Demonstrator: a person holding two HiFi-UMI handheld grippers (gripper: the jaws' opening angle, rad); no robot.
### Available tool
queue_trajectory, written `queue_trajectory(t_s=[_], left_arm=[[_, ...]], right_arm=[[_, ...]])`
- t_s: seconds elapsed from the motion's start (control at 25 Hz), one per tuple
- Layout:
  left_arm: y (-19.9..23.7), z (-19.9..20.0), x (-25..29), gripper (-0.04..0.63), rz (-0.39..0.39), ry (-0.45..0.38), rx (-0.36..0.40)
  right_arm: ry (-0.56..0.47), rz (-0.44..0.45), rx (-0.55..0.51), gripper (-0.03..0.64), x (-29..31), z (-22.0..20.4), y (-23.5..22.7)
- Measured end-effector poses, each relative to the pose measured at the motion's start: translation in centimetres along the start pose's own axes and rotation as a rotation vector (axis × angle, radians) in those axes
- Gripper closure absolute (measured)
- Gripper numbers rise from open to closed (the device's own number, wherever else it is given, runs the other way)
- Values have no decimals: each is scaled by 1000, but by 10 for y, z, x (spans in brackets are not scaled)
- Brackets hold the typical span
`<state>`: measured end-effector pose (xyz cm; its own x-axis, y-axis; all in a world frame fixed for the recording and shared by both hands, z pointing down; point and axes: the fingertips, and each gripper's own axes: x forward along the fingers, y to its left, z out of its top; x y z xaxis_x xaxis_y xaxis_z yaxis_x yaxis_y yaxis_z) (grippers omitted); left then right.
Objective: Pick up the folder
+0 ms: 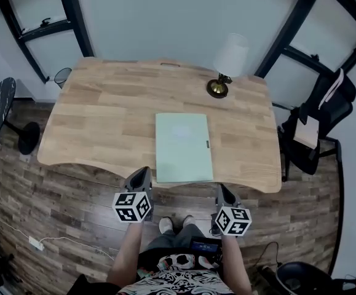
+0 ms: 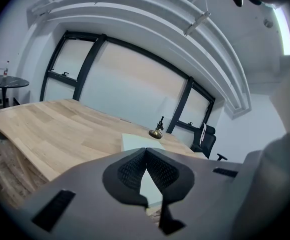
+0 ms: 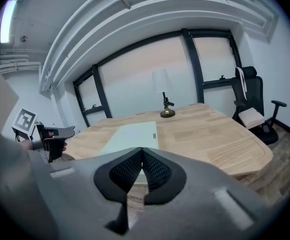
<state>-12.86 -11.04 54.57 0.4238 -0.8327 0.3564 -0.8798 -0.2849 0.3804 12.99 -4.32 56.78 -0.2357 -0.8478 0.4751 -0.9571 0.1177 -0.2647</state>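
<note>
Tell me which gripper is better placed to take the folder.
Left, narrowly: the left gripper sits beside the folder's near corner at the desk edge; the right gripper hangs slightly short. Both are shut.

Folder (image 1: 184,147) on desk (image 1: 104,115), before lamp (image 1: 225,63)

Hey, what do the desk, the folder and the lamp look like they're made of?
Desk: wood or wood-look laminate with a matte finish; plank seams and grain show.
Folder: pale green, smooth and flat, probably plastic or coated card; the look leaves it open.
Lamp base: shiny brass-coloured metal, judging by its glint.
Shade: white, possibly fabric or frosted plastic.
</note>
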Motion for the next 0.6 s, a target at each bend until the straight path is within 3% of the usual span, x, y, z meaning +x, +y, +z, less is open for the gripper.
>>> queue_trajectory(t_s=[0.32,0.48,0.6], left_arm=[[1,11,18,588,-9,4,9],[5,12,29,588,15,20,73],[12,11,39,588,32,30,72]], right_arm=[[-19,14,34,612,19,13,-3],[-100,58,113,612,29,31,-4],[-131,73,141,612,37,39,-8]])
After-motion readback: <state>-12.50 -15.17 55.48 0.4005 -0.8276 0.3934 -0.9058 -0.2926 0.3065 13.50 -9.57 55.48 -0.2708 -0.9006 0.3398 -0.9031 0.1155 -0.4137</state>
